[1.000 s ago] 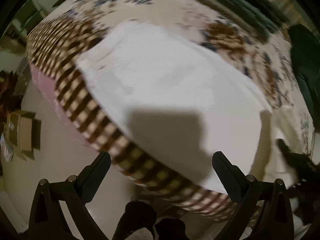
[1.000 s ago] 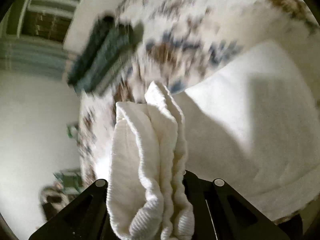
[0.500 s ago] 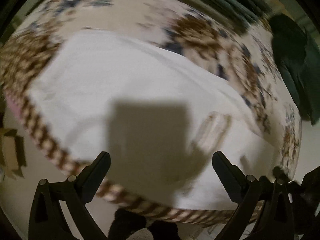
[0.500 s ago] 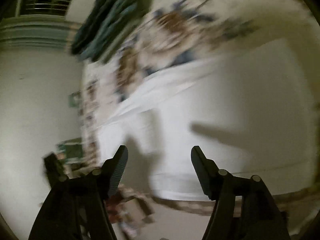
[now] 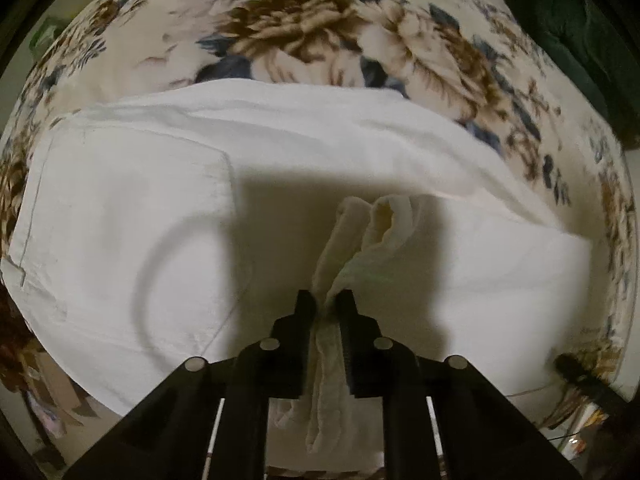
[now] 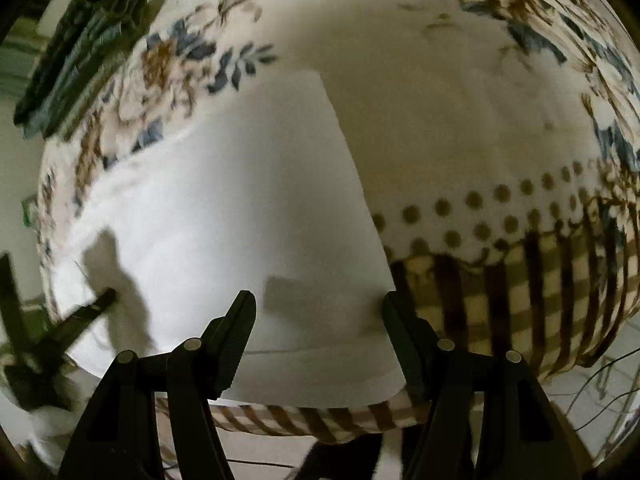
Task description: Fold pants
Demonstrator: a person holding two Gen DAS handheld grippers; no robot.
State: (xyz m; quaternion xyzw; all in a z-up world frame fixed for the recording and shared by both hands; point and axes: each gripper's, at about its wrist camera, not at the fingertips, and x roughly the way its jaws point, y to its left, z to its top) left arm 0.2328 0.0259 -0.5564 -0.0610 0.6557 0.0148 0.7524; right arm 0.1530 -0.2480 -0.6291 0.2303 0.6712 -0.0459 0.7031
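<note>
White pants point(image 5: 160, 220) lie spread flat on a floral bedspread point(image 5: 320, 40), a back pocket showing at the left. My left gripper point(image 5: 326, 304) is shut on a bunched white fold of the pants point(image 5: 360, 240) near the bed's front edge. In the right wrist view the pants point(image 6: 240, 208) lie flat, their hem at the bed edge. My right gripper point(image 6: 320, 312) is open and empty, just above that hem. The left gripper point(image 6: 80, 312) shows dark at the far left of that view.
Dark green folded clothes point(image 6: 76, 48) lie at the far side of the bed, and a dark garment point(image 5: 580, 40) at the upper right. The bedspread's checked brown border point(image 6: 520, 280) hangs over the front edge. Floor and cables point(image 6: 600, 380) lie below.
My right gripper let go of the bunched white cloth and opened. My left gripper, open before, moved in and shut on a fold of the pants.
</note>
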